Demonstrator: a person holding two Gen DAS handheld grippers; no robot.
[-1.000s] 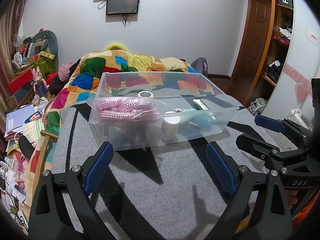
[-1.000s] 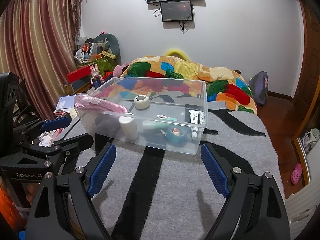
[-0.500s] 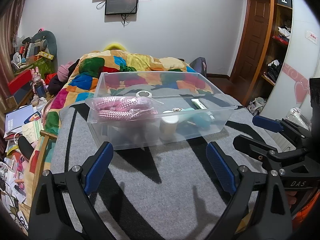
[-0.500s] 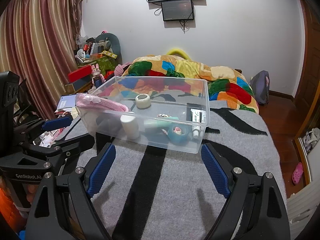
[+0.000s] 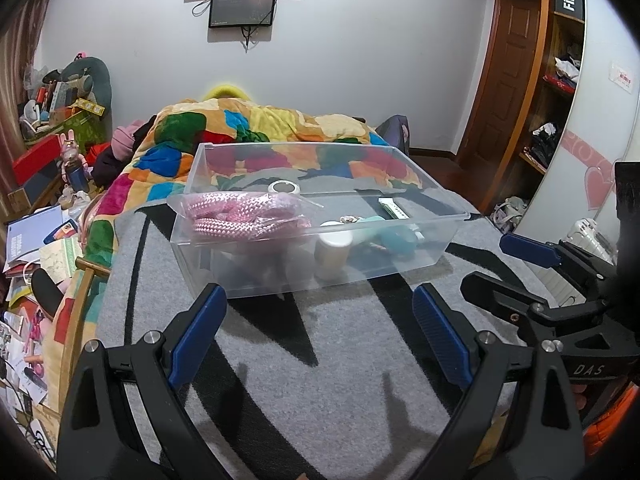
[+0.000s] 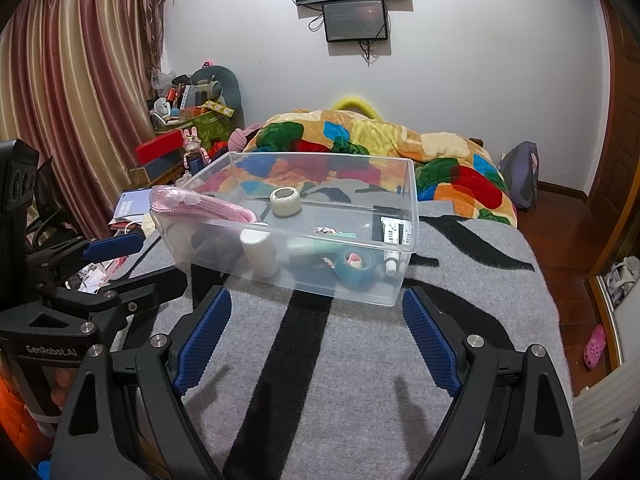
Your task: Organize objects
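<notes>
While both grippers hover apart from it, a clear plastic bin [image 5: 316,236] sits on a bed covered by a fuzzy gray blanket with black stripes [image 6: 360,380]. Rectangular, with thin see-through walls and an open top, the bin has its long axis running left to right across the left wrist view, and in the right wrist view that axis angles from the near right toward the far left.

Inside, a bag of pink braided rope [image 5: 244,216] lies against the bin's left end, rising to the rim. A white cylindrical bottle [image 6: 260,252] stands upright near the front wall. A teal ring-shaped roll [image 6: 356,266] and a small white tape roll [image 6: 285,201] lie on the bin floor, and a white tube [image 6: 394,242] rests at the right end, cap toward the camera. Items behind the frosted front wall blur together.

The left gripper [image 5: 318,336] has ribbed blue pads [image 5: 198,332] spread wide, holding nothing. The right gripper [image 6: 316,340] is equally wide and empty.
</notes>
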